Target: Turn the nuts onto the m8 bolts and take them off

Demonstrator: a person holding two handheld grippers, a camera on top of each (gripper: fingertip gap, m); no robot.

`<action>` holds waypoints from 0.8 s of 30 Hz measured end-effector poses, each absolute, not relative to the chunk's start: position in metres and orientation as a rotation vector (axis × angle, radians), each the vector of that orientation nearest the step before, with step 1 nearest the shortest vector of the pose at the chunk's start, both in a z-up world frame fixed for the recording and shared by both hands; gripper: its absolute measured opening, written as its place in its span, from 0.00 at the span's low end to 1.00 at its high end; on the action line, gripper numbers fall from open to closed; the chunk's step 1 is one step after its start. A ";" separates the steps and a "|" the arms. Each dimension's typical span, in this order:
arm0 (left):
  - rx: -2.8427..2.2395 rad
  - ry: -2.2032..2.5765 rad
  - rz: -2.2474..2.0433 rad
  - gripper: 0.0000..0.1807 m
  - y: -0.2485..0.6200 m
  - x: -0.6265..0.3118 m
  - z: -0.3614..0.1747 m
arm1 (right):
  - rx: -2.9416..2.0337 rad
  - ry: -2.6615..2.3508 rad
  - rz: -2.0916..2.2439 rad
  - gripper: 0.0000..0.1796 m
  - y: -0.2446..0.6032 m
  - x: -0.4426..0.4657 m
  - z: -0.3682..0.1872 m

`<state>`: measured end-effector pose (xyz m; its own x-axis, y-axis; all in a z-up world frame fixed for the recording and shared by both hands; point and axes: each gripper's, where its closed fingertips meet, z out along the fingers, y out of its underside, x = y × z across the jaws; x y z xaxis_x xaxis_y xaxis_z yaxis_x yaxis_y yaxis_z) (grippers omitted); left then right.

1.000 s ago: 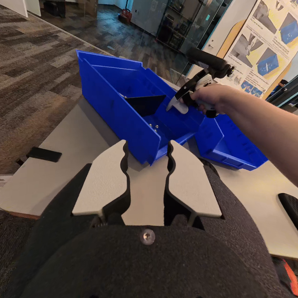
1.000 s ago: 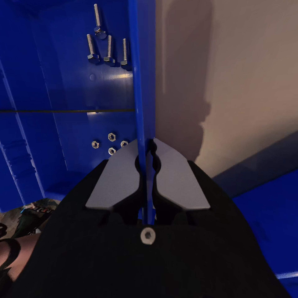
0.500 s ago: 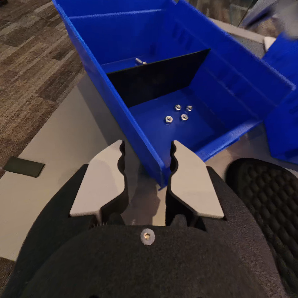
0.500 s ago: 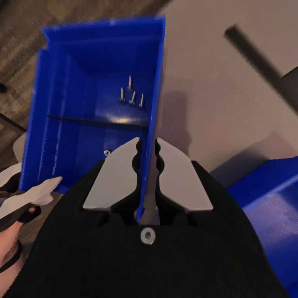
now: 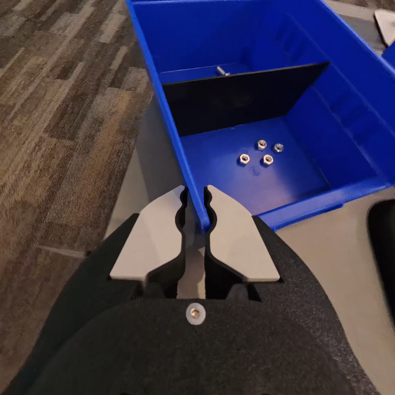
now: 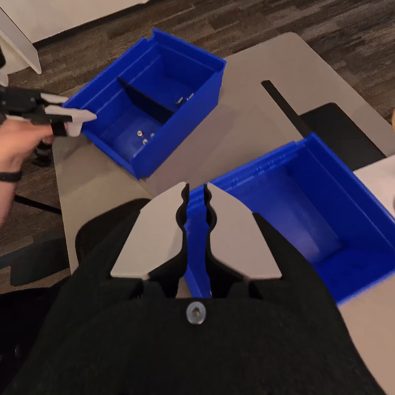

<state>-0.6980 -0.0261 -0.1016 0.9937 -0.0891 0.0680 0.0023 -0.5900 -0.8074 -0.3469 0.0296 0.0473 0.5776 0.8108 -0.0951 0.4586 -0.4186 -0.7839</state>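
A blue bin (image 5: 166,85) with a black divider (image 5: 235,102) stands on the grey table. Several nuts (image 5: 244,159) lie in its near compartment. A bolt (image 5: 221,71) shows just over the divider in the far compartment. My left gripper (image 5: 195,188) is shut on the bin's left wall near the front corner. The right wrist view shows this bin (image 6: 186,49), its nuts (image 6: 140,133), bolts (image 6: 183,99) and the left gripper (image 6: 80,108) at its corner. My right gripper (image 6: 196,187) is shut on the wall of a second, empty blue bin (image 6: 267,166).
A thin black strip (image 6: 284,109) and a black pad (image 6: 342,132) lie on the table behind the empty bin. A black rounded object (image 6: 96,224) sits at the table's near edge. Carpet floor (image 5: 53,128) lies beyond the table's left edge. A person's hand (image 6: 19,139) holds the left gripper. Tip to tip, the grippers are about 40 cm apart. From the left gripper's tips to the black rounded object (image 6: 96,224) is close to 25 cm.
My right gripper let go of the divided bin's wall, pulled back and closed on the empty bin's wall. My left gripper moved up to the divided bin and closed on its left wall.
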 end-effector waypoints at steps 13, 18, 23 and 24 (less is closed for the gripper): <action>-2.251 0.743 -0.177 0.09 0.017 -0.731 -0.104 | -2.164 -0.907 0.573 0.07 -0.018 -0.234 0.017; -2.232 0.733 -0.252 0.08 0.030 -0.738 -0.104 | -2.228 -0.845 0.536 0.07 -0.020 -0.206 0.002; -2.190 0.688 -0.316 0.08 0.039 -0.737 -0.102 | -2.317 -0.613 0.443 0.08 -0.006 -0.168 -0.011; -2.185 0.679 -0.330 0.08 0.041 -0.737 -0.102 | -2.336 -0.575 0.436 0.10 -0.004 -0.161 -0.013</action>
